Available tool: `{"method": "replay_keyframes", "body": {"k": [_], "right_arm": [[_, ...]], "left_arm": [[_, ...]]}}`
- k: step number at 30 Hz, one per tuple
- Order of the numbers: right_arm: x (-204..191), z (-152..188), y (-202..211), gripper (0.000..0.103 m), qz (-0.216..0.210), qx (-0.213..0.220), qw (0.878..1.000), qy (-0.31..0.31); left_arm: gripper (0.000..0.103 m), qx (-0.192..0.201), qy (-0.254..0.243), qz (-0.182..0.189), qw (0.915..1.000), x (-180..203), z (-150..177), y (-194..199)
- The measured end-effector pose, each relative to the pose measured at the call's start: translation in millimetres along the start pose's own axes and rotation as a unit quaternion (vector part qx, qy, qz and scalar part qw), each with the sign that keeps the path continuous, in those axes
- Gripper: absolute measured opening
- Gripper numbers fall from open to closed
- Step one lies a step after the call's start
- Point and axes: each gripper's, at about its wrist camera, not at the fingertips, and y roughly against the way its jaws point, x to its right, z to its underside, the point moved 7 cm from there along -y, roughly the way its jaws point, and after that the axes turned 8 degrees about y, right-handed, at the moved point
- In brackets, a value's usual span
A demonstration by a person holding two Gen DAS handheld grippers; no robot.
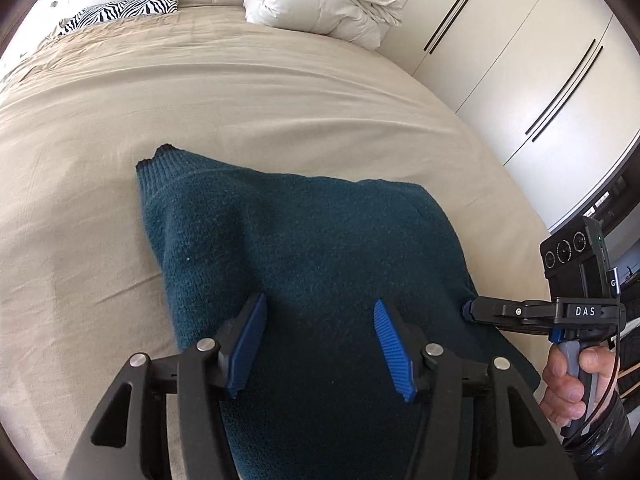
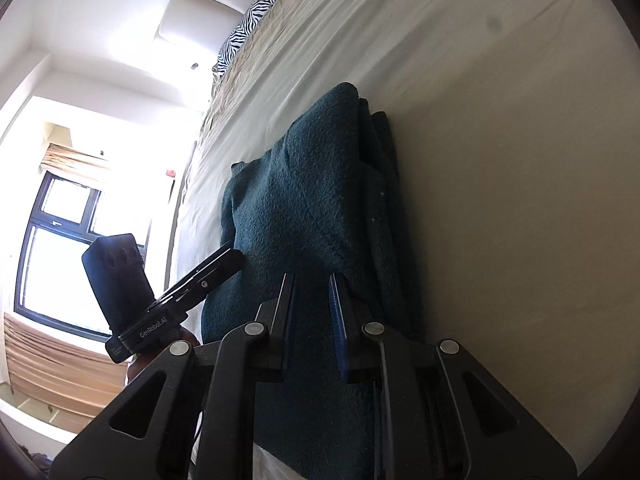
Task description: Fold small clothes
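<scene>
A dark teal sweater (image 1: 304, 248) lies folded on a bed (image 1: 280, 92) covered by a beige sheet. Its ribbed hem corner (image 1: 156, 158) points away toward the head of the bed, and its far edge runs across to a rounded corner on the right. On the left, wide bare sheet stretches from the sweater's long edge to the side of the bed. Beyond the far edge there is open sheet up to a zebra-print pillow (image 1: 120, 10) and a bundled white duvet (image 1: 320, 0). To the right only a narrow strip of sheet separates the sweater from the bed's edge, with white wardrobe doors (image 1: 520, 60) behind it.

The left gripper (image 1: 320, 344) hovers over the near part of the sweater, its blue pads (image 1: 248, 348) spread wide apart with nothing between them; whether they touch the fabric cannot be told. The right gripper (image 2: 311, 320) comes in from the right side, level with the bed, its tip at the sweater's right edge. In the right wrist view its pads (image 2: 338, 324) stand close together with knit fabric filling the gap between them, so it appears clenched on the sweater's edge layers. The right hand (image 1: 568, 384) wraps the handle of that gripper, off the side of the bed. In the right wrist view the stacked fold edges (image 2: 380, 184) lie on the sheet side.
</scene>
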Motion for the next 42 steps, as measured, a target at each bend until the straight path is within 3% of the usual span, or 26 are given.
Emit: {"method": "replay_keyframes", "body": {"k": [7, 10, 16, 19, 20, 22, 23, 24, 28, 32, 34, 38, 40, 42], "right_arm": [[-12.8, 33.1, 39.0, 0.016, -0.023, 0.005, 0.999, 0.038], [0.0, 50.8, 30.4, 0.016, 0.027, -0.020, 0.998, 0.057], [7.6, 59.7, 28.8, 0.016, 0.012, -0.003, 0.999, 0.052], [0.7, 59.8, 41.9, 0.016, 0.015, 0.006, 0.998, 0.063], [-0.1, 55.5, 45.1, 0.021, 0.011, 0.014, 0.998, 0.064], [-1.7, 47.8, 62.0, 0.042, 0.008, 0.041, 0.997, 0.062], [-0.4, 42.8, 70.7, 0.064, 0.011, 0.059, 0.996, 0.059], [1.3, 37.2, 76.0, 0.071, 0.017, 0.072, 0.996, 0.058], [12.7, 19.2, 61.9, 0.071, 0.020, 0.039, 0.999, 0.029], [21.9, 8.0, 35.9, 0.071, 0.009, -0.001, 1.000, 0.004], [23.0, 4.3, 18.2, 0.071, 0.007, -0.016, 1.000, 0.002], [22.0, 2.7, -7.2, 0.069, 0.016, -0.062, 0.998, 0.013], [23.5, -1.2, -15.5, 0.063, 0.024, -0.076, 0.997, 0.009], [24.2, -1.1, -16.3, 0.048, 0.037, -0.082, 0.996, 0.005]], "left_arm": [[0.058, 0.031, -0.014, -0.007, 0.9994, 9.9, 14.7, 40.2], [0.057, 0.027, -0.042, -0.025, 0.9984, 10.9, 30.8, 35.1], [0.058, 0.037, -0.050, -0.023, 0.9978, 12.2, 37.1, 38.2], [0.059, 0.055, -0.033, -0.001, 0.9980, 11.6, 40.9, 57.8], [0.060, 0.064, -0.027, 0.002, 0.9975, 9.7, 43.6, 65.7], [0.072, 0.083, -0.007, 0.000, 0.9965, -0.5, 49.0, 78.8], [0.075, 0.089, 0.006, 0.001, 0.9960, -6.2, 50.8, 82.0], [0.076, 0.086, 0.020, 0.004, 0.9960, -12.7, 52.8, 81.9], [0.076, 0.038, 0.086, 0.025, 0.9953, -31.5, 57.2, 64.2], [0.077, -0.003, 0.139, 0.080, 0.9870, -32.2, 58.4, 48.9], [0.077, -0.042, 0.163, 0.094, 0.9812, -34.0, 61.5, 33.5], [0.077, -0.054, 0.172, 0.111, 0.9774, -30.3, 58.2, 22.1], [0.073, -0.057, 0.172, 0.107, 0.9776, -27.9, 55.6, 18.1], [0.066, -0.062, 0.167, 0.090, 0.9798, -26.0, 54.6, 15.4]]}}
